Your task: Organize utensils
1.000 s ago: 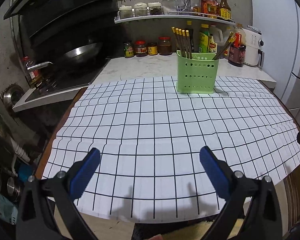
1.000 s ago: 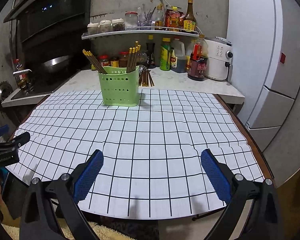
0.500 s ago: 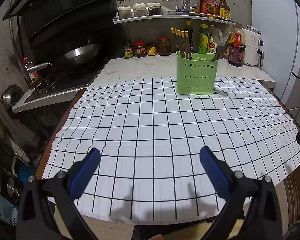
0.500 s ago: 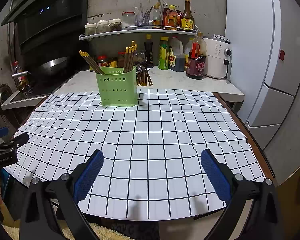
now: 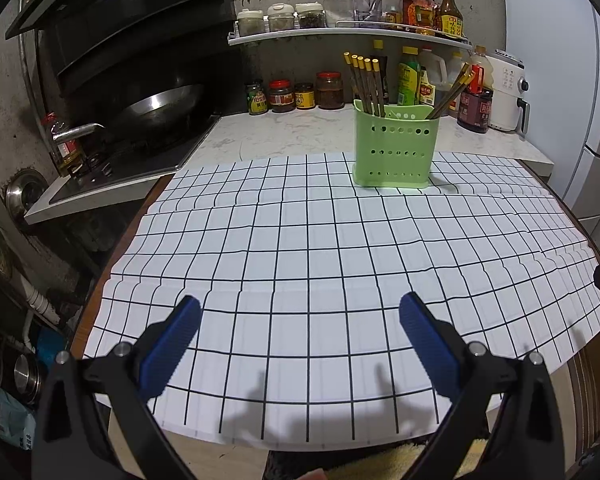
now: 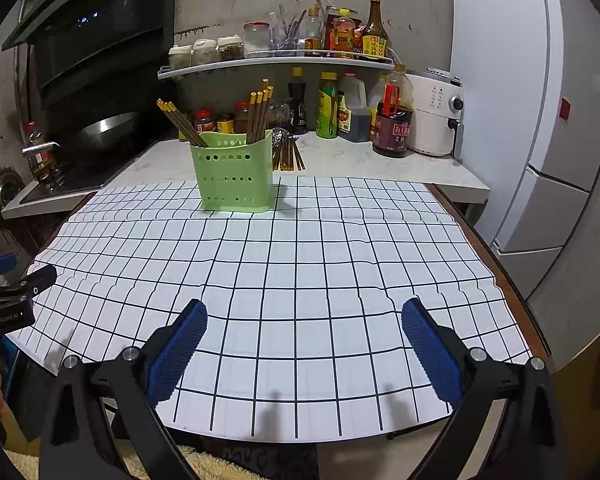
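Note:
A green perforated utensil holder (image 5: 394, 148) stands at the far side of the white grid-pattern cloth (image 5: 320, 260); it also shows in the right wrist view (image 6: 234, 172). Brown gold-tipped chopsticks (image 5: 366, 84) stand in it in two bunches. More chopsticks (image 6: 290, 154) lie on the counter behind the holder. My left gripper (image 5: 300, 322) is open and empty over the near edge of the cloth. My right gripper (image 6: 304, 326) is open and empty over the near edge too. The left gripper's side shows in the right wrist view (image 6: 8, 296).
A marble counter (image 5: 292, 136) behind the cloth carries jars and sauce bottles (image 5: 472, 100) and a white appliance (image 6: 436, 112). A stove with a wok (image 5: 156, 108) is at the left. A fridge (image 6: 548, 120) stands at the right. A shelf (image 6: 276, 62) holds jars.
Both grippers have drawn back slightly and risen a little; the holder looks marginally farther. Nothing on the table has moved.

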A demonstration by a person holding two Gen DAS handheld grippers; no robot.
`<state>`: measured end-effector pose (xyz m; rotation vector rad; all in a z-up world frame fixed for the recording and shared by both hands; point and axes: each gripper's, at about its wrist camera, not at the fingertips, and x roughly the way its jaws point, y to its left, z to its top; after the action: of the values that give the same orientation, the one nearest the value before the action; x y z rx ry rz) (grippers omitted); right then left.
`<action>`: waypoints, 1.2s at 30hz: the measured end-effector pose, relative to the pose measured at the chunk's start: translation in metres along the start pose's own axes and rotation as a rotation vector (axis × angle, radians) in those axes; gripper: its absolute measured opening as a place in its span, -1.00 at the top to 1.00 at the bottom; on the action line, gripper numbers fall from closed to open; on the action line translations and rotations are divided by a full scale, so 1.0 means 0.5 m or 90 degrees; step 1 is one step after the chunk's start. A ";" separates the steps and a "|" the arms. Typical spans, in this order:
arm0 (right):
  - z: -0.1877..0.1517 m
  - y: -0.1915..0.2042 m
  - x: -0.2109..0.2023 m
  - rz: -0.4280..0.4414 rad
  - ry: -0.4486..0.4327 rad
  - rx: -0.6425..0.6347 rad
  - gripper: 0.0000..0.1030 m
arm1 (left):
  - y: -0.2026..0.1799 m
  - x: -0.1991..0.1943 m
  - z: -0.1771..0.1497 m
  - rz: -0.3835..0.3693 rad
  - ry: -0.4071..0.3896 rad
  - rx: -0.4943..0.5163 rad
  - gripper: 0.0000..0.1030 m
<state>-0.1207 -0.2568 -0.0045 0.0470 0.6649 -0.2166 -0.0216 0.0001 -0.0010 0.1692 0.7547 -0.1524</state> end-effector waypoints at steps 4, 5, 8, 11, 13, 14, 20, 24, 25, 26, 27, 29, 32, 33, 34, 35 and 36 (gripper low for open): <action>-0.001 0.000 0.001 0.000 0.001 0.000 -0.88 | 0.000 0.002 0.000 -0.001 0.002 0.002 -0.88; -0.001 0.000 0.001 0.000 0.001 0.000 -0.88 | 0.000 0.002 -0.001 0.000 0.002 0.002 -0.88; -0.001 0.000 0.002 0.000 0.000 -0.001 -0.88 | 0.000 0.003 0.000 0.001 0.001 0.000 -0.88; -0.002 0.000 0.002 -0.001 0.001 0.000 -0.88 | 0.002 0.004 0.000 0.002 0.002 -0.002 -0.88; -0.002 0.000 0.003 -0.001 0.001 0.000 -0.88 | 0.003 0.006 0.001 0.002 0.003 -0.002 -0.88; -0.002 0.000 0.003 -0.001 0.001 0.000 -0.88 | 0.003 0.007 0.001 0.002 0.003 -0.003 -0.88; -0.004 -0.001 0.003 0.000 0.001 0.001 -0.88 | 0.006 0.006 0.001 0.004 0.002 -0.003 -0.88; -0.004 -0.001 0.004 0.000 0.002 0.000 -0.88 | 0.007 0.007 0.000 0.005 0.004 -0.005 -0.88; -0.004 -0.001 0.005 -0.001 0.002 0.000 -0.88 | 0.007 0.007 0.000 0.004 0.005 -0.005 -0.88; -0.005 -0.001 0.005 -0.001 0.003 0.001 -0.88 | 0.007 0.007 -0.001 0.004 0.005 -0.005 -0.88; -0.006 0.000 0.005 -0.001 0.003 0.001 -0.88 | 0.008 0.007 -0.001 0.005 0.006 -0.005 -0.88; -0.007 -0.001 0.006 -0.001 0.003 0.001 -0.88 | 0.008 0.007 -0.001 0.003 0.006 -0.004 -0.88; -0.008 -0.001 0.006 -0.001 0.004 0.001 -0.88 | 0.003 0.006 -0.002 0.004 0.007 -0.001 -0.88; -0.009 -0.001 0.006 -0.002 0.005 0.002 -0.88 | 0.002 0.007 -0.002 0.005 0.007 0.000 -0.88; -0.008 -0.003 0.008 -0.002 0.005 0.002 -0.88 | 0.001 0.008 -0.002 0.004 0.007 0.001 -0.88; -0.009 -0.003 0.008 -0.002 0.006 0.003 -0.88 | 0.001 0.008 -0.002 0.004 0.008 0.001 -0.88; -0.007 -0.003 0.009 -0.002 0.006 0.003 -0.88 | 0.001 0.009 -0.003 0.005 0.009 0.001 -0.88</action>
<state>-0.1197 -0.2588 -0.0098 0.0511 0.6737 -0.2208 -0.0192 0.0004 -0.0049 0.1751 0.7672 -0.1453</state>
